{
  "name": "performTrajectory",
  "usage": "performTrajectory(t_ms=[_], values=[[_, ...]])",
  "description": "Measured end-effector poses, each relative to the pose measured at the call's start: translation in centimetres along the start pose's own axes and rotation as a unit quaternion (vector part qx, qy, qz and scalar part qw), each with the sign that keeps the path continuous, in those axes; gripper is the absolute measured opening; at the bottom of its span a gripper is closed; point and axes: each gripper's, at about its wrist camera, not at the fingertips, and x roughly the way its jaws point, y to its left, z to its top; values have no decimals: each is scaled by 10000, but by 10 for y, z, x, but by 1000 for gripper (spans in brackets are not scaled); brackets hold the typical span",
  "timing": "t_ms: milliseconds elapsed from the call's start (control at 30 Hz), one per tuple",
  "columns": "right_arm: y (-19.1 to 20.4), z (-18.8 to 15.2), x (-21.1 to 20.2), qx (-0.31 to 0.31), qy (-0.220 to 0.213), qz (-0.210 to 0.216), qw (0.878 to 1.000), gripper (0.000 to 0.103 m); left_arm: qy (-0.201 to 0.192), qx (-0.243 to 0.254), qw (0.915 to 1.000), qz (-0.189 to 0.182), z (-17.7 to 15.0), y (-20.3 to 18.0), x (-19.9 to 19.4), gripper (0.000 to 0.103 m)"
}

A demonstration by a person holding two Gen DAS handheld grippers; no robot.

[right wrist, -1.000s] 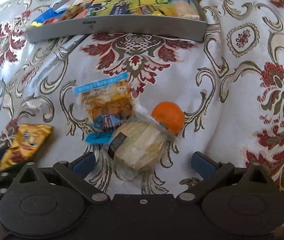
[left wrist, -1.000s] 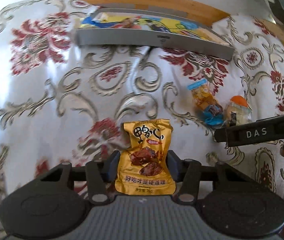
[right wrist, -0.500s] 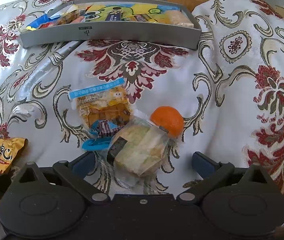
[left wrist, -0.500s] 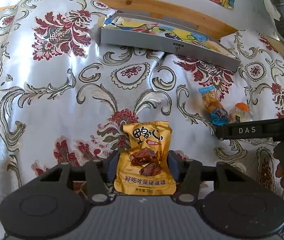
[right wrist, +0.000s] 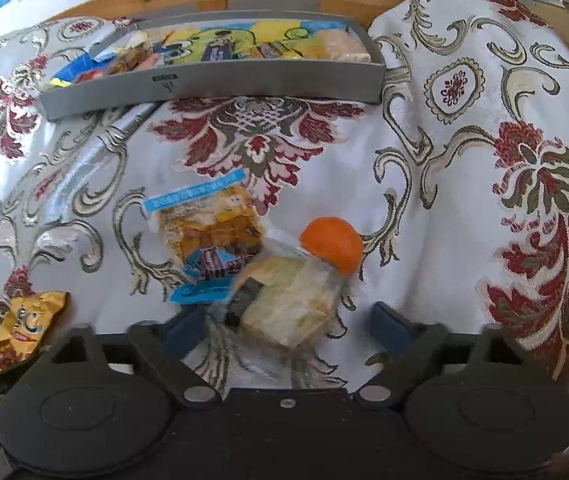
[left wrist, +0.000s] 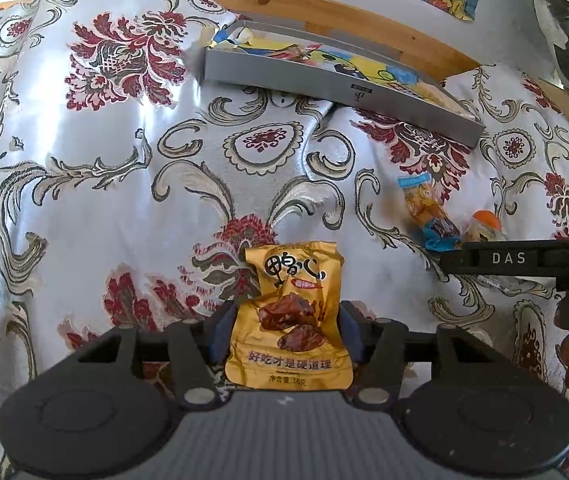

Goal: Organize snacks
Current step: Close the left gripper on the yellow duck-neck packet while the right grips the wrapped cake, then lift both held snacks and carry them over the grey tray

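We are counting one grey tray, one gold pouch, one blue-edged packet, one clear-wrapped cake and one orange, all on one floral cloth.

We are gripping the pouch with the left gripper; its jaws are pressing both side edges, and the pouch is standing upright between them, well in front of the tray. Large black Chinese characters are showing near the pouch's top. A line of smaller characters is running across its lower part, and the bottom line is ending in "16", the rest being too small to read.

We are holding the right gripper with its jaws wide apart. The cake is lying between them, in front of the tray, and we cannot tell whether either finger is touching the wrapper. The packet is lying just left of the cake, and the orange is touching the cake's far corner.

The tray is holding several colourful wrappers; the count is unclear. A small mark on its front wall is unreadable. In the left view, the right gripper's side is reading "DAS".
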Motion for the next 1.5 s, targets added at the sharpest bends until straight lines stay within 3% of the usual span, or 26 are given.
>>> performTrajectory(t_ms=[33,200,467,967,1300,1500], values=[[1,-1,-2,-17,-20,8,10000,70,0,8,10000,2,0,1,0,59],[4,-5,-12,-120,37,122,9998,55,-3,16,10000,13,0,0,0,59],[28,-15,-24,-801,41,439,9958,53,-26,20,10000,19,-1,1,1,59],[46,-19,-34,-1535,-336,359,9869,53,-89,112,9999,-6,-2,0,2,62],[47,-17,-34,-1579,-453,350,9858,53,-212,99,9997,92,-2,-1,-3,48],[50,-18,-35,-1646,-520,367,9843,53,-279,141,9994,129,-3,-3,-5,47]])
